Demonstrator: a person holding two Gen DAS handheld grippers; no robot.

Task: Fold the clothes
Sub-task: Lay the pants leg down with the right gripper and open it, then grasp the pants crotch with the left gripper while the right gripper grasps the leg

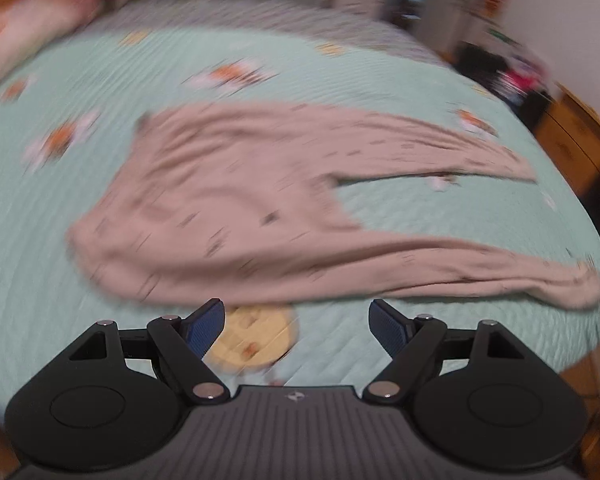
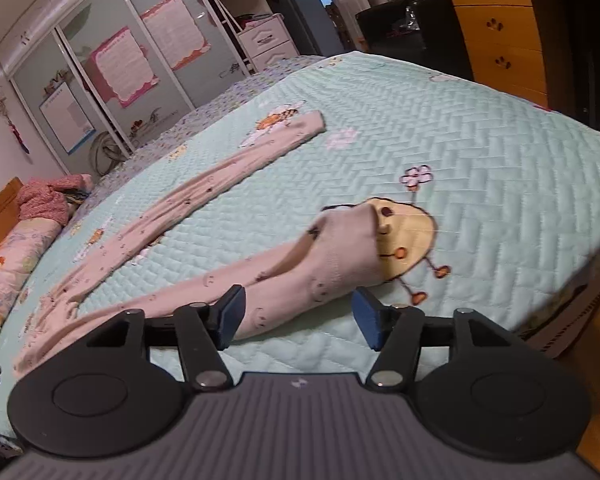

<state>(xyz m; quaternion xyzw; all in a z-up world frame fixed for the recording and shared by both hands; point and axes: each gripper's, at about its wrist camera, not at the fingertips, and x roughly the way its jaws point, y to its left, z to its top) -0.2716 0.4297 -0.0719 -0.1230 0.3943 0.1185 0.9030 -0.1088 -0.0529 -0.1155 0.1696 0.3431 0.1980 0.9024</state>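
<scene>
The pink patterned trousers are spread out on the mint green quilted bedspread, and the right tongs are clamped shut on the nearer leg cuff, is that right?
Not quite. The right wrist view shows the right tongs open, gripping nothing. The pink patterned trousers do lie spread on the mint green quilted bedspread.

Bedroom with a mint-green quilted bed [image 2: 480,152], frosted sliding-door wardrobe [image 2: 112,76] behind it, and an orange wooden chest of drawers [image 2: 496,24] beside it.

Pink trousers [image 1: 228,200] with small dark print lie unfolded on the bed. Left wrist view: waist at left, two legs splayed out to the right, blurred. Right wrist view: near leg's cuff [image 2: 340,248] is crumpled and raised; far leg [image 2: 204,196] lies flat and straight.
</scene>
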